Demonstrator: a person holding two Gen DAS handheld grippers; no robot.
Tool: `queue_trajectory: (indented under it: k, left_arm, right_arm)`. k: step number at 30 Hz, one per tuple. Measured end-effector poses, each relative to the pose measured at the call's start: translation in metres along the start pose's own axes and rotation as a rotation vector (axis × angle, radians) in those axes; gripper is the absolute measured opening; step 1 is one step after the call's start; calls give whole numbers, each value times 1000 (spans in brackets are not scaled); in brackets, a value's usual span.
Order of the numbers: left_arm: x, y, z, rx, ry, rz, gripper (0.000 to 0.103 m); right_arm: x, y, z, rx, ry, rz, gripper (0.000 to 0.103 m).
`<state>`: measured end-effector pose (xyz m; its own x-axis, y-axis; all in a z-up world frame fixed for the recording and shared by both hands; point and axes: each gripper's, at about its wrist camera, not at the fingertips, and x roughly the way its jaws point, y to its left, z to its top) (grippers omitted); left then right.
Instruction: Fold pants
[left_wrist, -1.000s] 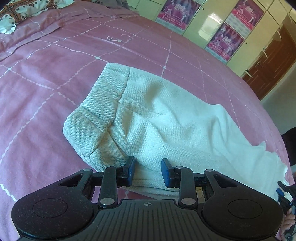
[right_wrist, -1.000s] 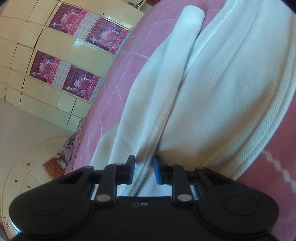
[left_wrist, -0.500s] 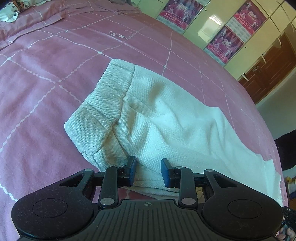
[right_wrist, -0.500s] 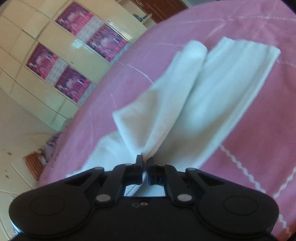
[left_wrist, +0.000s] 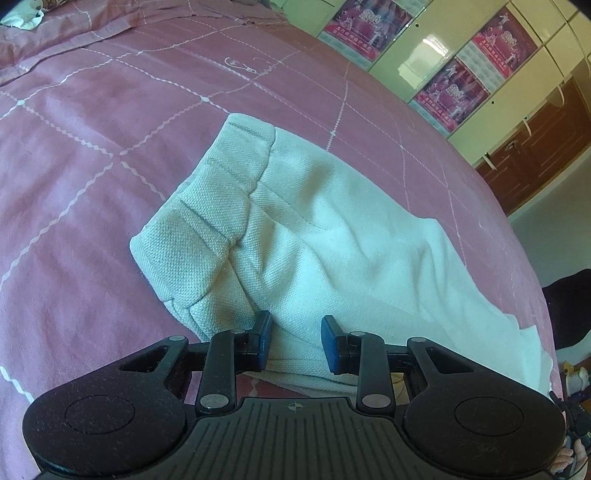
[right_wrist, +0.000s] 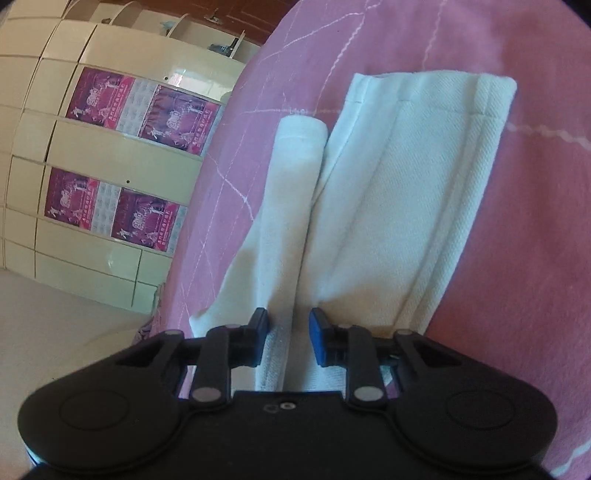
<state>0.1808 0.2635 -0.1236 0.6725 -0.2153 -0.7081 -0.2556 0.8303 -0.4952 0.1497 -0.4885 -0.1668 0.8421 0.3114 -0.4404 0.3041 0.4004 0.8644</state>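
White pants (left_wrist: 332, 229) lie on a pink bedspread (left_wrist: 92, 147). The ribbed waistband (left_wrist: 207, 221) is bunched at the left and the legs run off to the right. My left gripper (left_wrist: 295, 343) rests over the pants' near edge. Its blue pads stand apart and the cloth lies flat between them. In the right wrist view two long folds of the pants (right_wrist: 399, 206) stretch away to a stitched end. My right gripper (right_wrist: 289, 332) sits over their near end. Its jaws are opening, with cloth between the pads but not pinched.
The bedspread (right_wrist: 517, 240) carries thin white grid lines. Cream wardrobe doors with purple posters (left_wrist: 454, 92) stand beyond the bed, beside a brown door (left_wrist: 535, 155). The floor (right_wrist: 44, 295) drops off at the bed's left side in the right wrist view. A hand (left_wrist: 569, 458) shows at the left wrist view's lower right corner.
The right gripper pinched the pants' cloth and drew it back, lifted and taut. Now its jaws stand apart and the cloth lies flat. The left gripper stayed put with the same gap.
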Motion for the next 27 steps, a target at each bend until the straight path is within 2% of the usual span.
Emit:
queue_trajectory:
  k: [3, 5, 8, 13, 15, 17, 19, 22, 25, 27]
  left_arm:
    - [0, 1, 1, -11, 3, -7, 31]
    - [0, 4, 1, -24, 3, -16, 31]
    - [1, 7, 1, -52, 0, -30, 31]
    - [2, 8, 0, -74, -4, -38, 31]
    - [3, 7, 1, -66, 0, -33, 31]
    - [3, 6, 2, -59, 3, -28, 31]
    - [3, 6, 3, -58, 5, -28, 31]
    - [4, 6, 3, -57, 4, -32, 31]
    - [4, 8, 3, -58, 1, -38, 31]
    - [4, 8, 2, -55, -1, -36, 31]
  right_arm:
    - [-4, -14, -2, 88, 13, 106, 29]
    - [-4, -14, -2, 93, 22, 123, 30]
    - [3, -9, 7, 60, 30, 94, 29]
    - [11, 8, 23, 57, 9, 181, 29]
    - [19, 13, 25, 22, 25, 136, 29]
    - [25, 14, 27, 8, 23, 121, 21]
    - [21, 12, 30, 18, -38, 86, 14]
    - [9, 13, 34, 19, -116, 118, 9]
    - [-2, 31, 35, -90, -139, 61, 8]
    - [-23, 48, 29, -170, -186, 17, 8]
